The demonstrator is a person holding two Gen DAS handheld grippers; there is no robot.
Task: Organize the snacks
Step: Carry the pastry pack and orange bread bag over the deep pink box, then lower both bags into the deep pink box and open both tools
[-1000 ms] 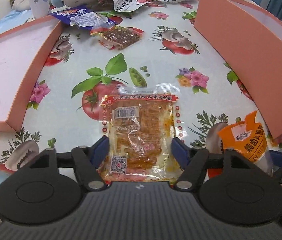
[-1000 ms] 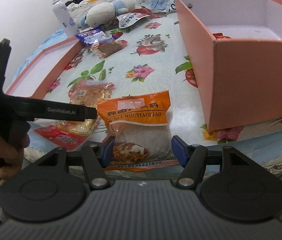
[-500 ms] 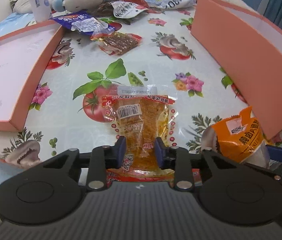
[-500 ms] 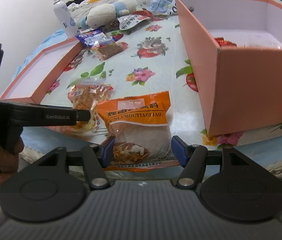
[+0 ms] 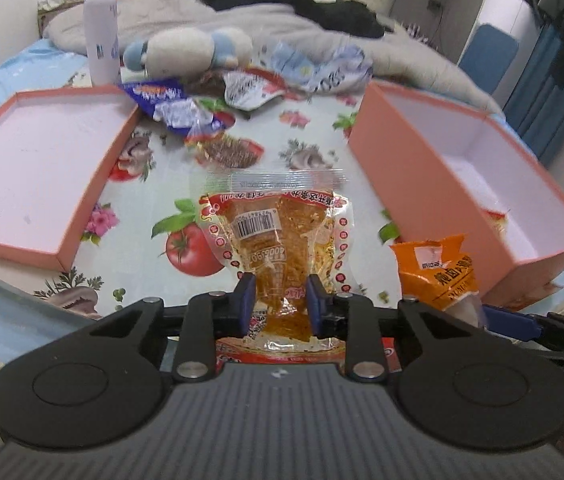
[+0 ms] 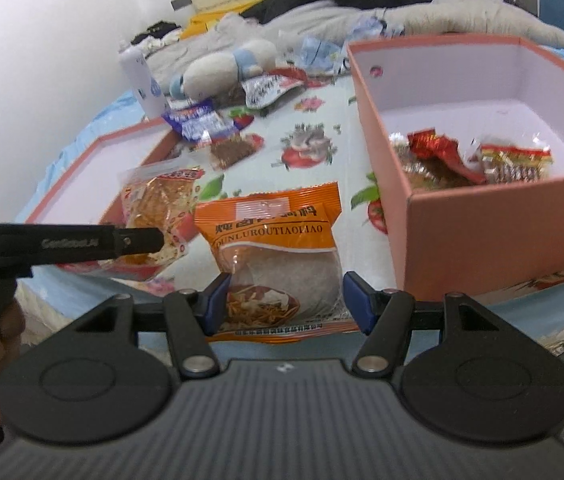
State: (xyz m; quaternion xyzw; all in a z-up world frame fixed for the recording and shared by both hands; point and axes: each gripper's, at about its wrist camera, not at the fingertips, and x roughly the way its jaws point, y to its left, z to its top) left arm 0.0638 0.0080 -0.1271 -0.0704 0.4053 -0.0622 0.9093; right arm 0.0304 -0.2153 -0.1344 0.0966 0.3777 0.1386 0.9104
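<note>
The clear snack packet [image 5: 278,240] is standing with its long axis running away from the left gripper [image 5: 280,304], sealed transparent edge pointing toward the far clutter and barcode facing up; its near end is pinched narrow between the blue pads, whose jaws are closing on it, and it is hanging above the floral cloth [image 5: 313,132]. In the right wrist view the same packet is tilting up-left above the bed edge. Just beside it, the orange snack bag [image 6: 278,248] is lying lengthwise along the right gripper [image 6: 283,300], printed top pointing away, its lower half sitting between pads that are pressing its sides. To the right the deep pink box [image 6: 493,240] is holding several red wrapped snacks [image 6: 477,160]. To the left the shallow pink lid [image 5: 38,168] is lying flat. Farther back, loose wrappers [image 5: 178,108], a plush toy [image 5: 190,50] and a white bottle [image 5: 100,36] are crowding together.
</note>
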